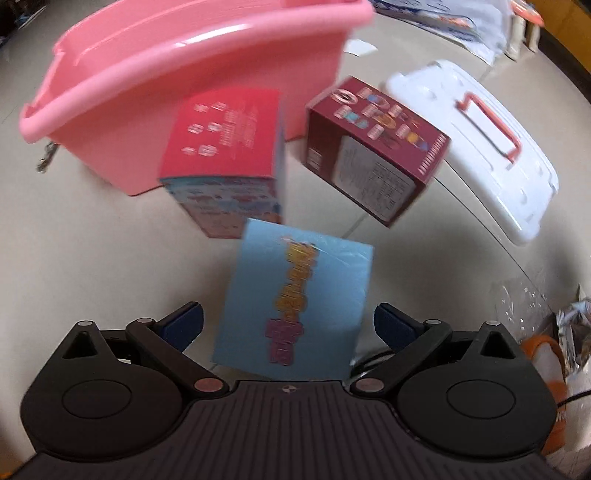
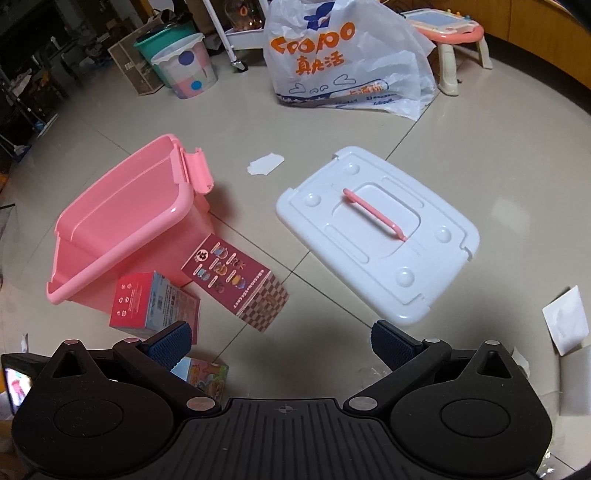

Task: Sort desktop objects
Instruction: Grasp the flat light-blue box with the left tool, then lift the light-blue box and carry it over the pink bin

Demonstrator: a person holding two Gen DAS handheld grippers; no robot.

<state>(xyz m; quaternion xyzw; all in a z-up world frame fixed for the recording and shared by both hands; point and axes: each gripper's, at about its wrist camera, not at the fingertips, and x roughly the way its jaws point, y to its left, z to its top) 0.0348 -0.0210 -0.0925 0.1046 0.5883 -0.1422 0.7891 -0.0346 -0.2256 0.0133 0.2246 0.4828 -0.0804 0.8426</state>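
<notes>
On the tiled floor lies a light blue box [image 1: 295,295] with yellow and pink lettering. It sits between the fingers of my left gripper [image 1: 290,325], whose jaws stand open with a gap on each side. Beyond it stand a red box [image 1: 225,147] and a maroon box [image 1: 373,147], both in front of the empty pink bin [image 1: 184,74]. The bin's white lid [image 1: 480,147] lies to the right. My right gripper [image 2: 280,343] hovers open over bare floor, with the maroon box [image 2: 236,280], the red box [image 2: 147,306], the pink bin [image 2: 122,229] and the lid [image 2: 376,236] ahead. The blue box [image 2: 203,373] peeks out beside its left finger.
A large printed plastic bag [image 2: 343,55], patterned buckets [image 2: 184,70] and a small pink toy table [image 2: 450,29] stand at the far side. Paper scraps [image 2: 266,164] lie on the floor. An orange and white bag [image 1: 546,369] and clear wrap [image 1: 524,299] sit at the right.
</notes>
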